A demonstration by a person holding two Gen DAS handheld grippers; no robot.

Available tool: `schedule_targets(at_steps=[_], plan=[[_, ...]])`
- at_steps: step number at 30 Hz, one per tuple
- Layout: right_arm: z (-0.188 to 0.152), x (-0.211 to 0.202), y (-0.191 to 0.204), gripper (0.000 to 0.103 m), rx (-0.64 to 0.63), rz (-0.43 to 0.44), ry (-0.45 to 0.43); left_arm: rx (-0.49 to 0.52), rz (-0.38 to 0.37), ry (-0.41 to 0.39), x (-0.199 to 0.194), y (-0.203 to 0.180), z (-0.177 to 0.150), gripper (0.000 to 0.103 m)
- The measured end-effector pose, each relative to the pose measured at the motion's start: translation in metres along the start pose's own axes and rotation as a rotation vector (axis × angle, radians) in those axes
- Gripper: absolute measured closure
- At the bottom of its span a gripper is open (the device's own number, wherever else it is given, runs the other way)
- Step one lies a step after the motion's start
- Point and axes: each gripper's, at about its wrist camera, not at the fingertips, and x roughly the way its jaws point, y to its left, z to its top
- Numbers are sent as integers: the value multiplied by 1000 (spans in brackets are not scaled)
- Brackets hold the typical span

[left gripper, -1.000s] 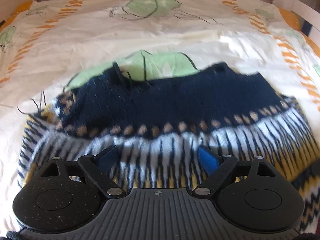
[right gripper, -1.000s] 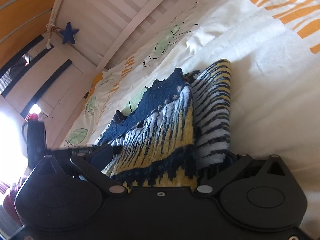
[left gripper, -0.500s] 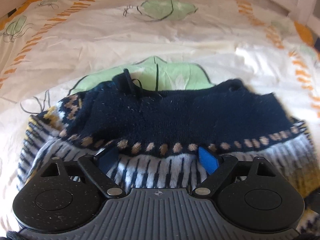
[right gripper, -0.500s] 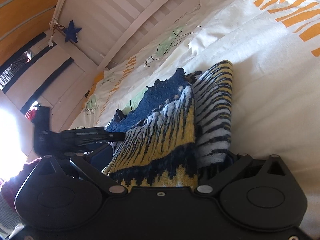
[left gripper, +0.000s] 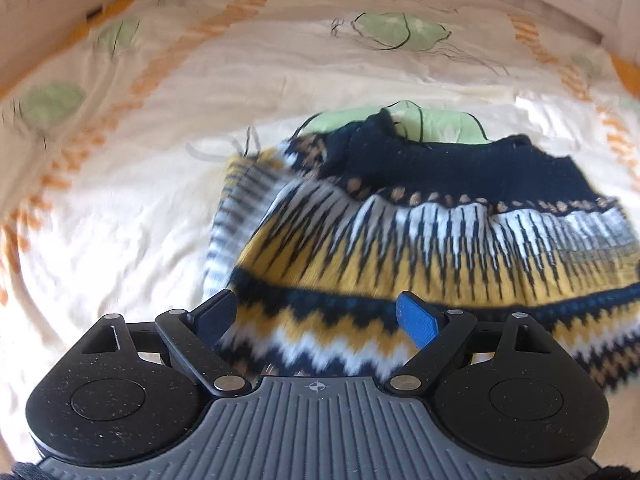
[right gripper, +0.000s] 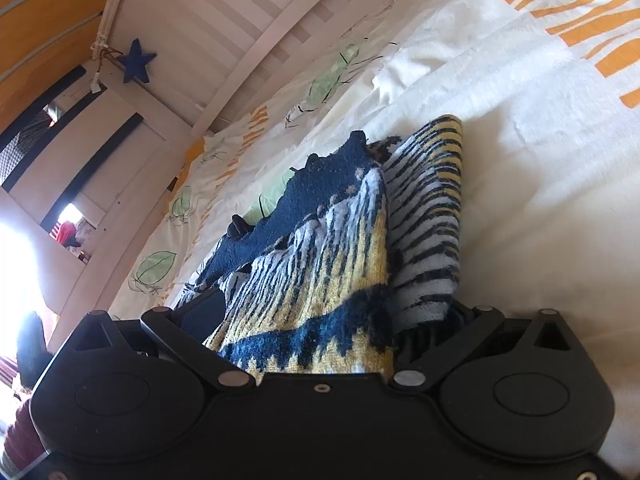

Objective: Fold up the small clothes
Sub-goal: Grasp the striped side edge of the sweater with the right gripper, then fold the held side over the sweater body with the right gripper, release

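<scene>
Left gripper point(left gripper: 318, 318): jaws stand wide apart, blue pads clear of any cloth; nothing clamped
Right gripper point(right gripper: 320, 332): jaws set wide with the sweater's hem bunched between them; near-side finger buried under the knit, so cannot tell whether the pads press on it
Sweater point(left gripper: 420, 240): small patterned knit, navy yoke, white and black spikes, yellow band, zigzag hem; in the left wrist view it lies ahead of the left jaws and off toward the right-hand finger, hem edge nearest the fingertips and passing beneath the gap
Sweater, right wrist view point(right gripper: 320, 280): folded into a ridge running straight out ahead of the jaws, navy part farthest out, striped sleeve point(right gripper: 428, 232) lying along the right-hand finger's side
Bedsheet point(left gripper: 120, 220): cream, with orange dashes and green leaf prints; under the sweater, open cloth ahead of the left-hand finger
Bed rail point(right gripper: 248, 52): white slats, far beyond the jaws
Blue star point(right gripper: 136, 65): hung on the rail post, up and left of the right jaws
Picture quality: left wrist view smeared, fine knit detail unreadable
</scene>
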Motion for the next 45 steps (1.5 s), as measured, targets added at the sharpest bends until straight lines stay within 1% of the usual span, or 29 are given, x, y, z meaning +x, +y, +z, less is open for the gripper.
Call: schedule_targets(at_steps=[3,6,7,8,9,10,11,12,13,15,18,21,24,27,29,33,37,40,45], plan=[[1,1,3,1,11,-24,11,-23,-34,13,-4,16,0,16],[4,2,7,8,54,-78,7,-3,-26,-4,-4,23,1,16],[5,3,8,16,62,-100,11,0,-21,-10,-3,25,1,16],[7,3,10,31,64,-123,17,-2,-21,-14,-3,28,2,16],[8,3,13,39,59,-157,26,-6,-24,-16,-2,31,3,16],[9,2,15,53,47,-187,33,-16,-27,-12,-1,34,4,16],[9,2,18,58,35,-200,38,-24,-31,-6,-1,38,6,16],[9,1,21,60,29,-208,37,-27,-39,-1,0,41,8,16],[10,0,26,66,19,-220,36,-26,-50,-2,-2,45,10,16],[11,0,45,68,-31,-272,27,-37,-50,-8,-4,51,15,16],[16,1,83,69,-117,-309,5,-58,-58,-13,-8,61,23,16],[21,7,128,70,-195,-294,-11,-78,-71,-1,-9,71,28,16],[21,25,173,70,-279,-293,3,-100,-81,1,-13,84,33,16],[14,53,210,70,-341,-252,21,-128,-88,-12,-19,97,39,16],[7,75,228,70,-364,-230,38,-156,-91,-25,-24,108,42,16],[-19,129,247,70,-381,-204,106,-191,-92,-45,-31,125,47,16],[-54,170,258,70,-431,-237,175,-214,-86,-47,-33,139,47,16],[-69,182,261,70,-456,-267,180,-242,-103,-40,-33,149,48,16],[-75,174,274,70,-494,-285,134,-268,-119,-44,-34,154,49,16]])
